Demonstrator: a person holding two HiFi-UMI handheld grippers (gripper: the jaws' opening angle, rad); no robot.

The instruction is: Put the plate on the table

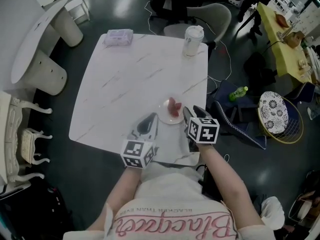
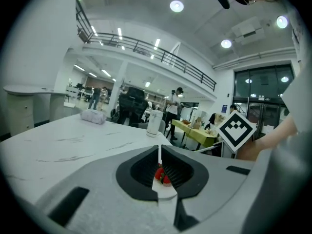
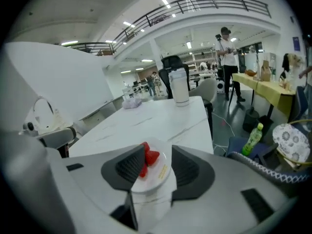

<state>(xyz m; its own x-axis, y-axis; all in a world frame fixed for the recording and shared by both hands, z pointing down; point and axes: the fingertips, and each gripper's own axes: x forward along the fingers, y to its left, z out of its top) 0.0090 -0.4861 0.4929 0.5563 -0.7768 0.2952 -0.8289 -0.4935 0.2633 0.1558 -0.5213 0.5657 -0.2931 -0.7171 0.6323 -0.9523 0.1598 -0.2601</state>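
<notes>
1. Left gripper (image 1: 150, 120) and right gripper (image 1: 190, 112), head view: both are held over the near edge of the white marble-patterned square table (image 1: 125, 84), with their tips pointing away from the person. The small round white plate (image 1: 171, 116), carrying red strawberries (image 1: 173, 105), rests flat on the tabletop between the two sets of tips, near the table's near right corner.
2. Head view, far edge: a white lidded cup (image 1: 193, 40) stands upright at the far right corner. A pale wrapped tissue pack (image 1: 118, 37) lies at the far left corner. Both are well apart from the plate.
3. Left gripper view: the jaws are together at the tips, leaving only a hairline slit, and nothing is clamped between them. The plate and strawberries show through the lower opening below the tips. Whether the tips touch the rim cannot be determined.
4. Right gripper view: the jaws stand wide apart. The plate lies on the table between and below them, and neither pad presses on its rim. The strawberries sit toward the left-hand pad. A green plastic bottle (image 3: 253, 138) lies on the floor to the right of the table.
</notes>
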